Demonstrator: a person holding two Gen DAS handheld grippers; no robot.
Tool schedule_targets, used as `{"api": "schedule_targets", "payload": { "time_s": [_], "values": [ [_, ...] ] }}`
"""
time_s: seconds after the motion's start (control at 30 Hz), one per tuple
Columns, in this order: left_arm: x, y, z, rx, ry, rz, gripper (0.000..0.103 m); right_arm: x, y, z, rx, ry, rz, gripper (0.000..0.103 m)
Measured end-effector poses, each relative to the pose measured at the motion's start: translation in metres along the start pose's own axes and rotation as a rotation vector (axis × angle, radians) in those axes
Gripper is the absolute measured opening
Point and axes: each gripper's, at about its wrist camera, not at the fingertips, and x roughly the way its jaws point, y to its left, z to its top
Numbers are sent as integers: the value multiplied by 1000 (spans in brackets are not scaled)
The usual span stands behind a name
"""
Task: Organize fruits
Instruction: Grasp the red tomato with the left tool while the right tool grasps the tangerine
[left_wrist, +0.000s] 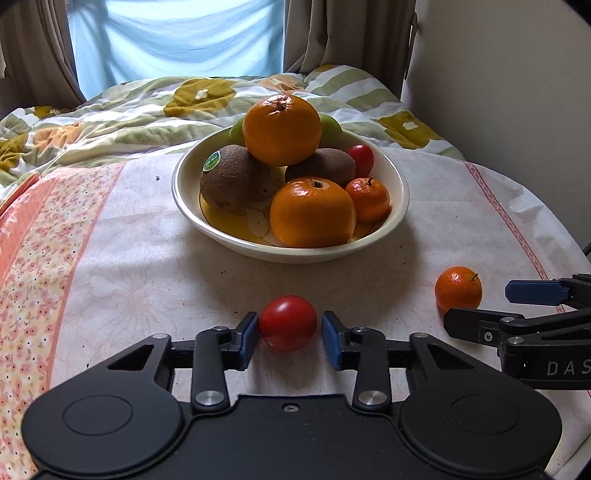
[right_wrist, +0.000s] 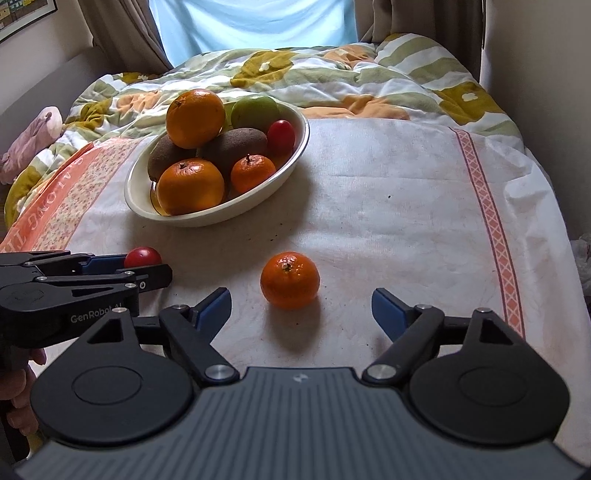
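A small round red fruit (left_wrist: 287, 322) is bracketed by the blue-padded fingers of the left claw (left_wrist: 289, 334), which is spread around it; a narrow gap is seen at each pad, so the fruit is not yet gripped and rests on the cloth-covered surface (left_wrist: 129, 280). The right claw (right_wrist: 301, 308) is released wide, its blue pads well apart, and a small orange mandarin with a short stem (right_wrist: 290, 279) is seen just ahead of it, between the lines of its fingers but touched by neither. In the left wrist view the same mandarin lies to the right of the red fruit, just beside the tip of the right claw. Farther back on the surface a cream oval ceramic bowl (left_wrist: 400, 192) is piled with two large oranges, two brown kiwis, a small mandarin, a red fruit and green fruit behind. Beyond the surface a bed with a green and yellow flowered quilt (right_wrist: 332, 74) is seen.
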Motion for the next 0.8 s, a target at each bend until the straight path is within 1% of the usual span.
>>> {"api": "schedule_targets", "payload": {
  "time_s": [0.07, 0.23, 0.4, 0.57, 0.63, 0.8],
  "values": [
    [1, 0, 1, 4, 1, -1, 37, 2, -1, 2, -8, 4, 6, 94],
    [0, -2, 2, 8, 3, 8, 36, 9, -3, 5, -18, 9, 28, 83],
    [-3, -2, -1, 13, 3, 20, 36, 15, -2, 6, -17, 13, 40, 78],
    [-9, 1, -4, 8, -1, 35, 36, 17, -3, 8, 3, 12, 65, 78],
    [-12, 3, -5, 3, -3, 38, 36, 17, -3, 8, 11, 11, 62, 74],
    [-21, 6, -6, -3, -13, 46, 36, 18, -2, 11, -2, 8, 64, 68]
  ]
}}
